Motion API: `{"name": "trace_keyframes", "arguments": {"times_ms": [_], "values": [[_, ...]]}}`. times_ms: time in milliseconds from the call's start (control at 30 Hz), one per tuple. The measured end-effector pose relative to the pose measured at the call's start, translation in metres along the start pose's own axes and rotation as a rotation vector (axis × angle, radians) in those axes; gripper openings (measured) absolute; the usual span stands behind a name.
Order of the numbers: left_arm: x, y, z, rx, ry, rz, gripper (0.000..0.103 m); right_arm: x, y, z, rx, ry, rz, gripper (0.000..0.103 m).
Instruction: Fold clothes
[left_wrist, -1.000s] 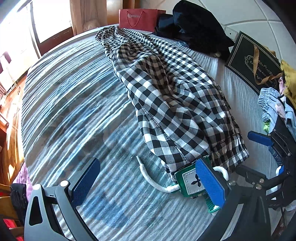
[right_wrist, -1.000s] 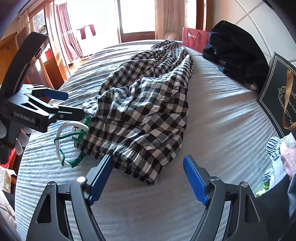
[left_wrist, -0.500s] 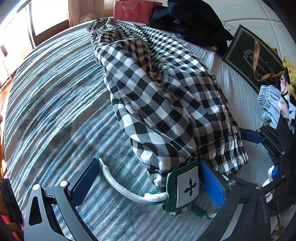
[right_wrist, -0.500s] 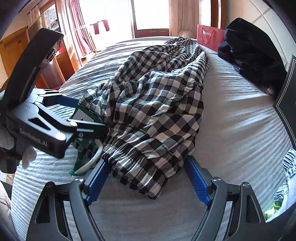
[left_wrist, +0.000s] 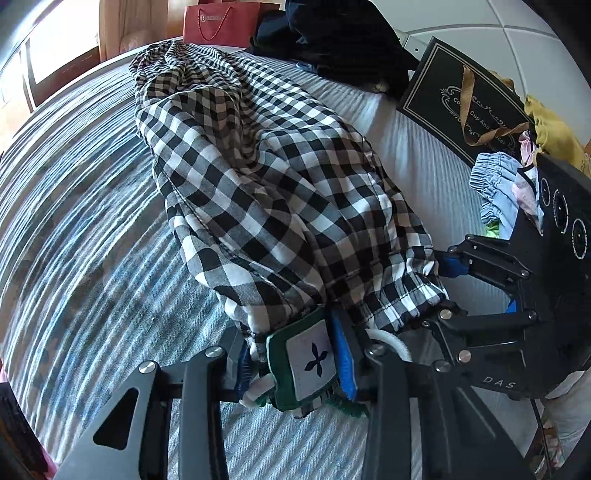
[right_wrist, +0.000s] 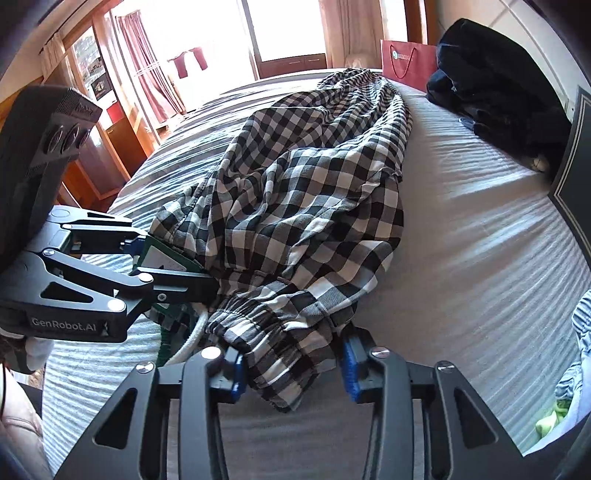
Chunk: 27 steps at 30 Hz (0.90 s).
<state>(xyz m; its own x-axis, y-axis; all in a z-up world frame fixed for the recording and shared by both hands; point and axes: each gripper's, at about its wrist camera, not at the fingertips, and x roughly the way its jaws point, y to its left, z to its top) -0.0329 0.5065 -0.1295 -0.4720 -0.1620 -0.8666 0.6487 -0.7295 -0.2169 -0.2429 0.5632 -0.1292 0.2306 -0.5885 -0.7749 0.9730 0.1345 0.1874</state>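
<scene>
Claws left (left_wrist: 295, 363) and right (right_wrist: 293, 369) just closed, clenched on checked trousers (right_wrist: 306, 206).

Sunlight is pouring through the tall window (right_wrist: 284, 29), washing over the striped bed (right_wrist: 480, 236); red curtains (right_wrist: 147, 85) are hanging beside wooden cabinets (right_wrist: 110, 147), white panelled wall (left_wrist: 517, 37) glowing behind.

A bed (right_wrist: 480, 236) with a pale striped cover carries everything. On it lie checked trousers (right_wrist: 306, 206) stretched along its length, a dark heap of clothes (right_wrist: 495, 88), a red paper bag (right_wrist: 406, 62) and a black gift bag (left_wrist: 461, 107).
</scene>
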Motion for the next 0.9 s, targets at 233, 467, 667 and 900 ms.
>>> {"name": "trace_keyframes", "arguments": {"times_ms": [233, 467, 667, 900], "values": [[-0.068, 0.010, 0.019, 0.041, -0.075, -0.104, 0.029, -0.045, 0.014, 0.024, 0.065, -0.128, 0.053, 0.028], [-0.087, 0.047, 0.098, 0.045, -0.095, -0.175, 0.029, -0.046, 0.018, 0.100, 0.047, -0.203, -0.004, 0.028], [-0.089, 0.116, 0.208, 0.059, -0.136, -0.213, 0.029, -0.019, 0.002, 0.217, 0.035, -0.259, -0.078, 0.021], [-0.037, 0.231, 0.383, 0.054, -0.109, -0.291, 0.029, 0.067, -0.057, 0.391, 0.074, -0.250, -0.146, 0.020]]}}
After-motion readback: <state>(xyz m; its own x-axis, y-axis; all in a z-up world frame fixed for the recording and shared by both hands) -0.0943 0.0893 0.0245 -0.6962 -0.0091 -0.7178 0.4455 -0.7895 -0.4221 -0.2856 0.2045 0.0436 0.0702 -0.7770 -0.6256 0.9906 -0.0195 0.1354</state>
